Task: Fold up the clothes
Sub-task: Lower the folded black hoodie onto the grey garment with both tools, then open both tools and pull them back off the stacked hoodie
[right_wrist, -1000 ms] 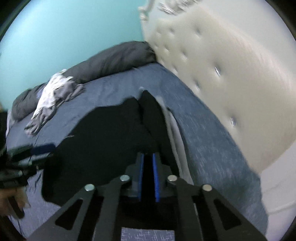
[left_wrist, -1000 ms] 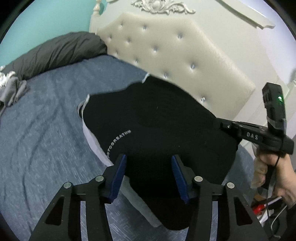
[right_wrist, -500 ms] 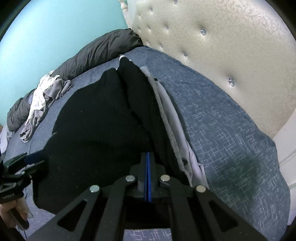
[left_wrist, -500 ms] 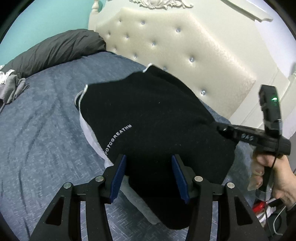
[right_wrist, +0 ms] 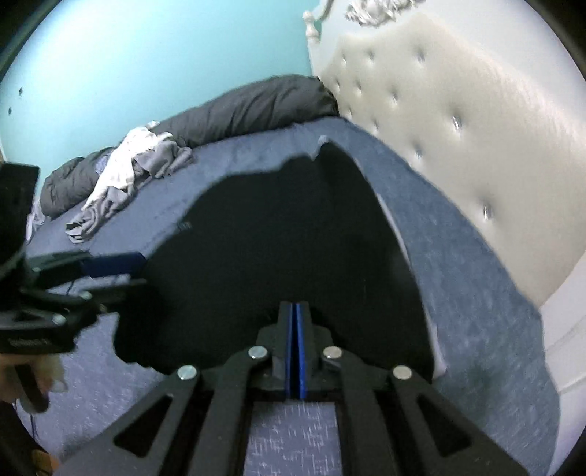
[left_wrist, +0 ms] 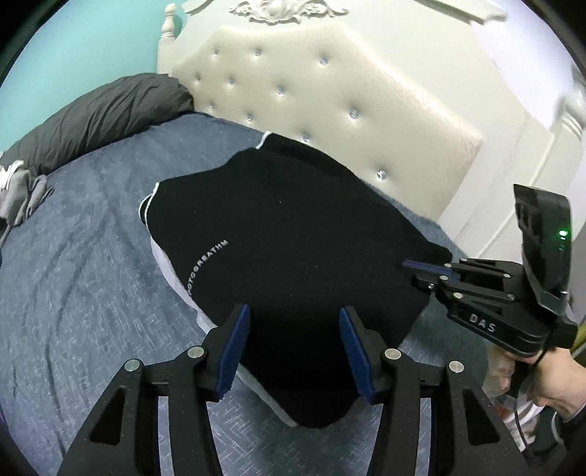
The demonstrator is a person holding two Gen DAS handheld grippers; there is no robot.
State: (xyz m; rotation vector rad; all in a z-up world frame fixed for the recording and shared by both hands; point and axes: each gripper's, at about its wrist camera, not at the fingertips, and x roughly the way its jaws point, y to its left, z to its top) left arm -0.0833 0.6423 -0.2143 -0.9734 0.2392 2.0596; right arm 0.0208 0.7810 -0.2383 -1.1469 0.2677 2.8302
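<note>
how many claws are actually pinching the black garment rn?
1. The right claw is shut on the black garment at its near edge; the left claw hangs open above it, gripping nothing.

A home bedroom. Ahead of the left gripper stretches a bed with a blue-grey cover [left_wrist: 91, 278], and beyond it, to the right, stands a cream tufted headboard [left_wrist: 329, 106] studded with shiny buttons and topped by carved white ornament [left_wrist: 282, 9]. A dark grey pillow [left_wrist: 99, 117] lies at the far left against a turquoise wall [right_wrist: 146, 62]. Ahead and left of the right gripper, a heap of grey and white clothes [right_wrist: 128, 172] sits on the cover.
</note>
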